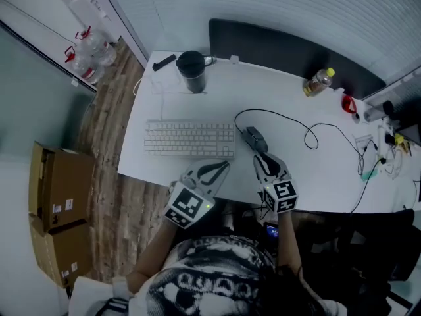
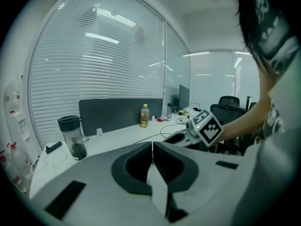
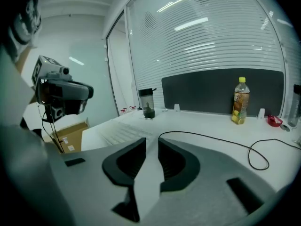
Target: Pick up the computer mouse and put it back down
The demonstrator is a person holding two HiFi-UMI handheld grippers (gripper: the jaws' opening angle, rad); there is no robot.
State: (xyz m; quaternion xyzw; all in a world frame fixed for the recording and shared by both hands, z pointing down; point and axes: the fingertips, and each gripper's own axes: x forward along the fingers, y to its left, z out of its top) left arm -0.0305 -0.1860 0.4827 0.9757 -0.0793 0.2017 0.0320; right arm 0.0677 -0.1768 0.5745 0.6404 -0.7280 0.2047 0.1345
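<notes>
— So, which step is the person working on?

— Going by how things are lying, the approach. The computer mouse is sitting untouched on the white desk, near the right end of the keyboard. The right gripper is pointing at it from the near edge, tips just short of the mouse's rear.

— Is it gripping anything?

— No. In the right gripper view its jaws are standing slightly apart, with only bare desk showing through the gap. The mouse is hiding below the jaws there; only its cable is showing, curving away to the right.

— And the other one?

— The left gripper is hovering at the desk's near edge, tips just beside the keyboard's near right corner. Its jaws are pressing together on nothing.

— What is the next move calling for?

— I am judging the present gap too narrow. The right jaws are needing to spread wider than the mouse body, then straddle its sides before closing.

— Is anything standing in the way?

— The keyboard is leaving little room on the mouse's left side, and the cable may be tugging during a lift. The dark tumbler and the drink bottle are standing well apart at the back.
</notes>
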